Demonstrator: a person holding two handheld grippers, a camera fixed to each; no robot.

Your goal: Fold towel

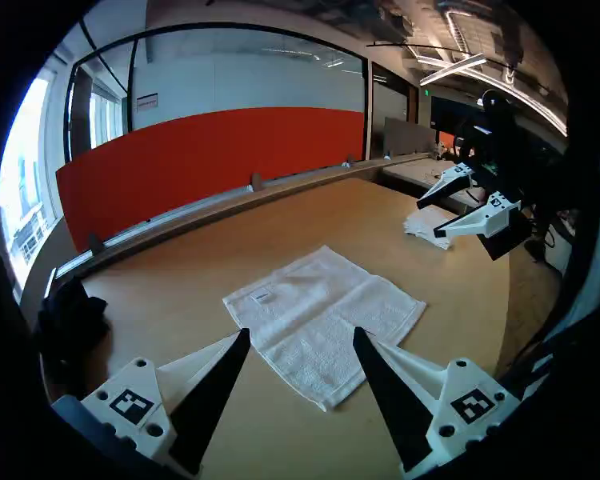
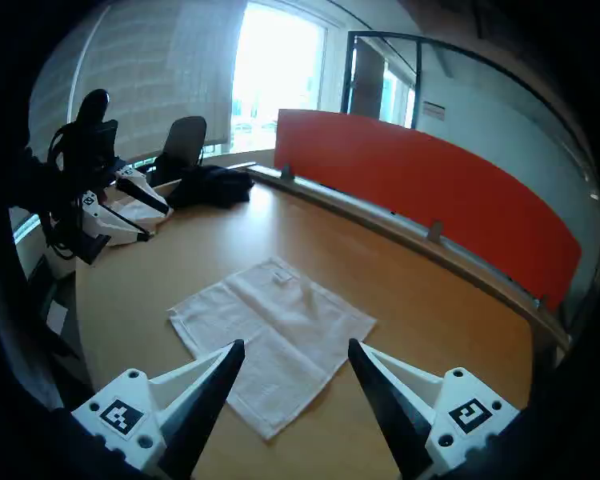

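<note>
I saw the white towel (image 1: 320,300) lying flat and unfolded on the wooden table (image 1: 172,288). My left claw (image 1: 300,332) hung spread at its near edge. My right claw (image 2: 294,342), also spread and gripping nothing, faced it from another side.

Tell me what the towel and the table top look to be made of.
The towel looks like white terry cloth, likely cotton: nubby matte pile, hemmed edges. The table looks like tan laminate or veneer: smooth, faint sheen.
</note>
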